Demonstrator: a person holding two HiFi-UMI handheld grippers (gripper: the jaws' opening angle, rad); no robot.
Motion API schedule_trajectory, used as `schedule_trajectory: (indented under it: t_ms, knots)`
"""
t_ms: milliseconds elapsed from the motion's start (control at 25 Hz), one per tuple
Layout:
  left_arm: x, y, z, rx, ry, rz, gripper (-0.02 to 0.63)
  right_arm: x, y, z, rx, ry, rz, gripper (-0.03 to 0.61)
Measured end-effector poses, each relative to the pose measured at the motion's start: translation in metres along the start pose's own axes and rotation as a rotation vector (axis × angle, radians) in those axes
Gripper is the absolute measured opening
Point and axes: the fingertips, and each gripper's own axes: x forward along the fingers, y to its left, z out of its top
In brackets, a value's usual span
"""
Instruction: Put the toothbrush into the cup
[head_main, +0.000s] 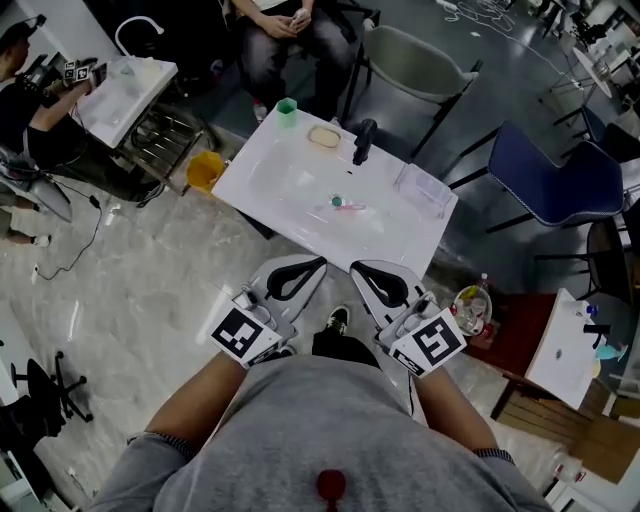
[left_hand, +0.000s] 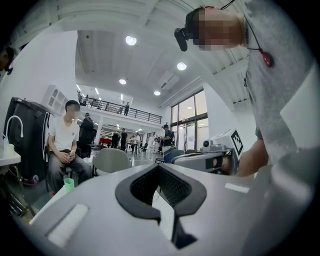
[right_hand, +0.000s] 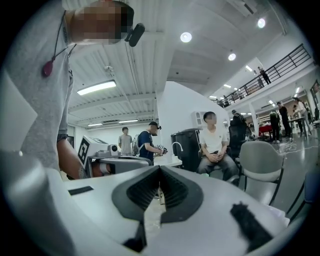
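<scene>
A pink toothbrush (head_main: 347, 206) with a teal head lies in the basin of the white sink table (head_main: 270, 180). A green cup (head_main: 287, 111) stands upright at the table's far left corner; it also shows in the left gripper view as the cup (left_hand: 69, 184). Both grippers are held close to my body, short of the table's near edge and apart from the toothbrush. My left gripper (head_main: 318, 263) (left_hand: 159, 167) is shut with nothing in it. My right gripper (head_main: 356, 268) (right_hand: 160, 170) is shut too, also with nothing held.
On the table's far side sit a tan soap dish (head_main: 324, 136), a black faucet (head_main: 364, 141) and a clear box (head_main: 425, 190). A person (head_main: 285, 40) sits behind the table. A grey chair (head_main: 410, 65), a blue chair (head_main: 555, 185) and a yellow bin (head_main: 204, 170) surround it.
</scene>
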Motion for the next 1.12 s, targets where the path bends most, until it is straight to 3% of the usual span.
schedule_trajectory:
  t_ms: [280, 480, 640, 1120]
  knots:
    - [0.02, 0.017, -0.008, -0.025, 0.039, 0.048, 0.006, 0.009, -0.025, -0.004, -0.002, 0.011, 0.052, 0.014]
    - [0.032, 0.036, -0.008, 0.021, 0.024, 0.046, 0.006, 0.022, -0.045, -0.007, 0.005, 0.024, 0.048, 0.014]
    - [0.037, 0.047, -0.013, 0.013, 0.071, 0.014, 0.006, 0.04, -0.059, -0.01, 0.022, 0.043, 0.028, 0.014]
    - [0.058, 0.148, -0.037, -0.011, 0.076, -0.105, 0.006, 0.114, -0.112, -0.037, 0.069, 0.114, -0.13, 0.014]
